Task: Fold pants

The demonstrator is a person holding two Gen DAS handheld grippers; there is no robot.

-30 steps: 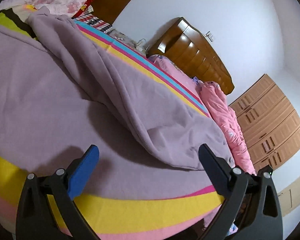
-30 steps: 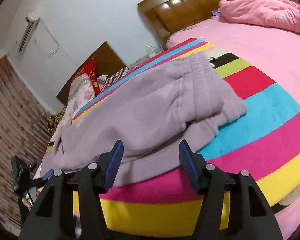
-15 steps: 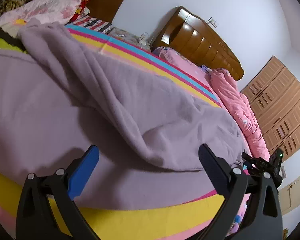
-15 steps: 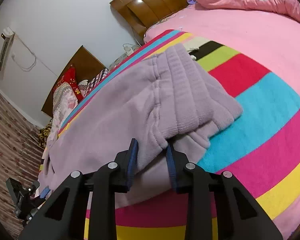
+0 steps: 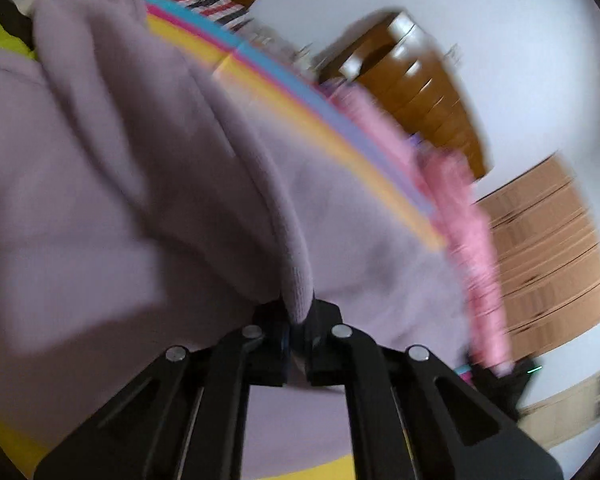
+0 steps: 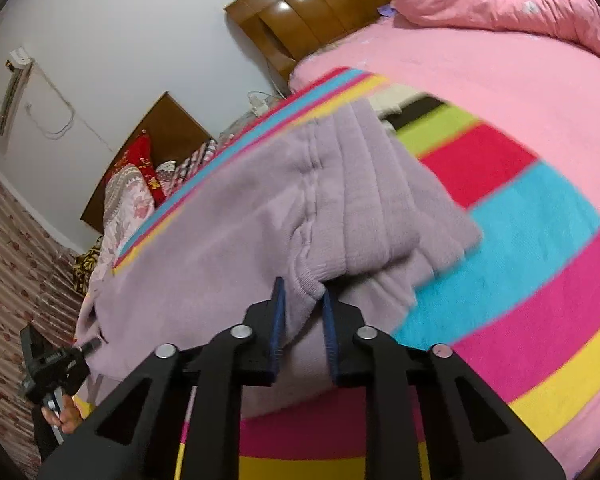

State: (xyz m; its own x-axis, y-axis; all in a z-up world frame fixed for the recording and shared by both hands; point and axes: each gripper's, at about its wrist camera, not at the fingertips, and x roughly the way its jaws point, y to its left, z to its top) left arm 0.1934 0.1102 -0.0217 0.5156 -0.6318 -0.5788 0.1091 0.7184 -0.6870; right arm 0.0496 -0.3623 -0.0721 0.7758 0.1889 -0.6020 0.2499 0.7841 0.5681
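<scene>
I see the pants [image 6: 228, 240] lying spread on the striped blanket [image 6: 540, 248] on the bed, lilac and fleecy, with the ribbed waistband end toward the pink sheet [image 6: 500, 72].

My left gripper [image 5: 298, 320] is clenched on a fold of the pants [image 5: 148, 184]. A narrow ridge of the cloth comes straight down into the jaws and ends between the two black fingers, which stand almost together. This view is blurred, so I cannot tell which part of the pants this fold is. The rest of the cloth fills the view to the left and behind the jaws.

My right gripper [image 6: 303, 312] has its jaws closing, and a thick bunch of the ribbed waistband sits between the blue pads [image 6: 278, 320]. The pads press on the bunch from both sides, and the cloth bulges out above them. The remaining waistband lies just behind and to the right of the jaws, folded in layers on the blue stripe.

In the right wrist view I see also the left gripper [image 6: 88, 346] at the far left end of the pants, with a hand [image 6: 62, 414] under it. The wooden headboard [image 6: 320, 4] and a pink duvet [image 6: 500, 4] are behind.
</scene>
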